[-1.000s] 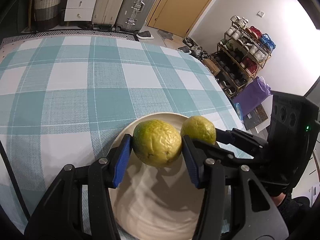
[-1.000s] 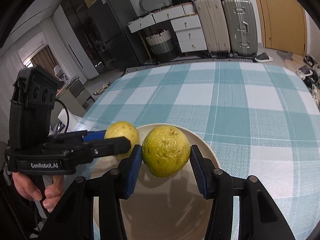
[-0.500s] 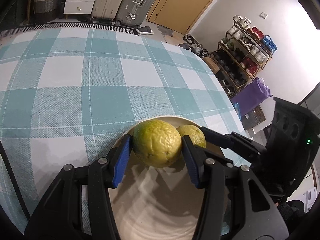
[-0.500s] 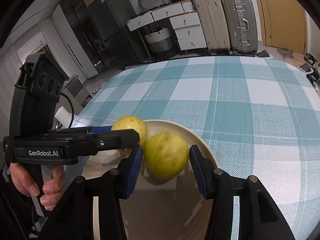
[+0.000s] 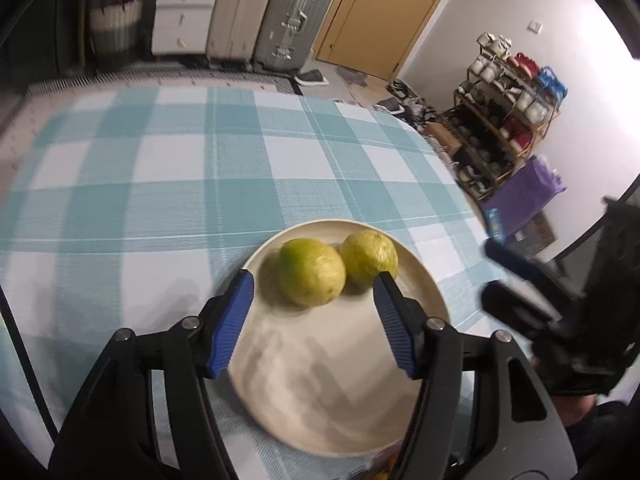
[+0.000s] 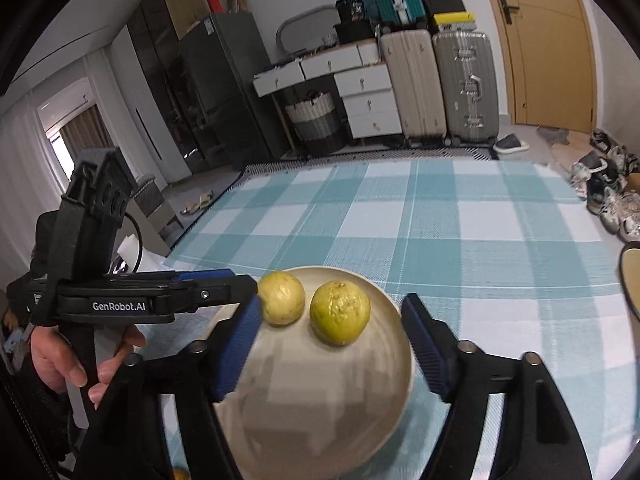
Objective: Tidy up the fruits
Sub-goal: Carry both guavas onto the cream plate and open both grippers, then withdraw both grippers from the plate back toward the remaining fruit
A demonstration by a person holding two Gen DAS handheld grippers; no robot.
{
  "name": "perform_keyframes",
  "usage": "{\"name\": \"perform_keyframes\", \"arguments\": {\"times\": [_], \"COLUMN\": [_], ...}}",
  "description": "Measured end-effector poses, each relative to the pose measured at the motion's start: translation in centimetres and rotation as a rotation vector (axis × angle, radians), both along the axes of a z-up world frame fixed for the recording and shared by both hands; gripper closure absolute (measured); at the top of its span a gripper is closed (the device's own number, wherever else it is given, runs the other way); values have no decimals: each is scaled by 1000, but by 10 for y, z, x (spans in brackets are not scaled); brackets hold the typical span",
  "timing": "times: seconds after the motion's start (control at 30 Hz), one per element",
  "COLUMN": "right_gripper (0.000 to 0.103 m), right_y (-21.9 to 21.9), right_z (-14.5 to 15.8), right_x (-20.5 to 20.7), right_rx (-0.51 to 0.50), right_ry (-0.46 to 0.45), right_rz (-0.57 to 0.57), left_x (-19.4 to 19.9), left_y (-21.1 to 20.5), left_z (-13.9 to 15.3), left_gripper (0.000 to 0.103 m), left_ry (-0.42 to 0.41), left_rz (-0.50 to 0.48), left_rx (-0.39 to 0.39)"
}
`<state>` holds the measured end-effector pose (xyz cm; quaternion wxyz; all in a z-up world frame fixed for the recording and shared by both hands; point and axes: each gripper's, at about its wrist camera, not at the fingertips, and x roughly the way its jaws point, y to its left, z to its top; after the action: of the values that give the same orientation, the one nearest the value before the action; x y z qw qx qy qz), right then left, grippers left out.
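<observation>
Two yellow-green fruits lie side by side on a cream plate (image 5: pixel 332 384) on the checked tablecloth. My left gripper (image 5: pixel 314 282) hangs just above the plate, its jaws opening. The greener fruit (image 5: pixel 312 277) sits between its blue pads with a gap on each side. My right gripper (image 6: pixel 332 310) is also opening, wide around the other fruit (image 6: pixel 340 312), touching nothing. In the right wrist view the left gripper (image 6: pixel 236 280) reaches in from the left, held by a hand (image 6: pixel 60 360), beside its fruit (image 6: pixel 280 298). The right gripper (image 5: pixel 490 272) shows blurred in the left wrist view.
The rim of a second plate (image 6: pixel 630 280) shows at the right edge of the table. Something orange (image 5: pixel 384 460) peeks out below the near rim of the cream plate. Suitcases, drawers and a shoe rack stand on the floor beyond the table.
Both grippers lowered their fruits onto the plate, let them go and opened. Both have since drawn back and up, leaving the two fruits resting side by side.
</observation>
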<state>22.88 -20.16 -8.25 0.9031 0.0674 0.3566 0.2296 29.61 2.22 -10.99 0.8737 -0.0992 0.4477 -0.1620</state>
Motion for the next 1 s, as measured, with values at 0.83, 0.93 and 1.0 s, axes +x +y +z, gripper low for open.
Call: {"name": "perform_keyframes", "arguments": {"times": [0.83,0.93,1.0], "right_gripper": [5,2,2], "right_y": [4,4,4], "right_z": [53,54,54], "right_x": [-140,-154,-163], "right_rx": [-10,-8,-7], "right_ry": [-152,-165,-172], "right_rz": [-27,-28,-27], "left_x": [-172,-188,-197], "left_y": [-4,-3,-3], "left_z": [58,58,58], "left_gripper": [14,10,4], "left_ry": [-150,-161,-163], "left_rz": [121,136,143], "left_rx": [206,200,198]}}
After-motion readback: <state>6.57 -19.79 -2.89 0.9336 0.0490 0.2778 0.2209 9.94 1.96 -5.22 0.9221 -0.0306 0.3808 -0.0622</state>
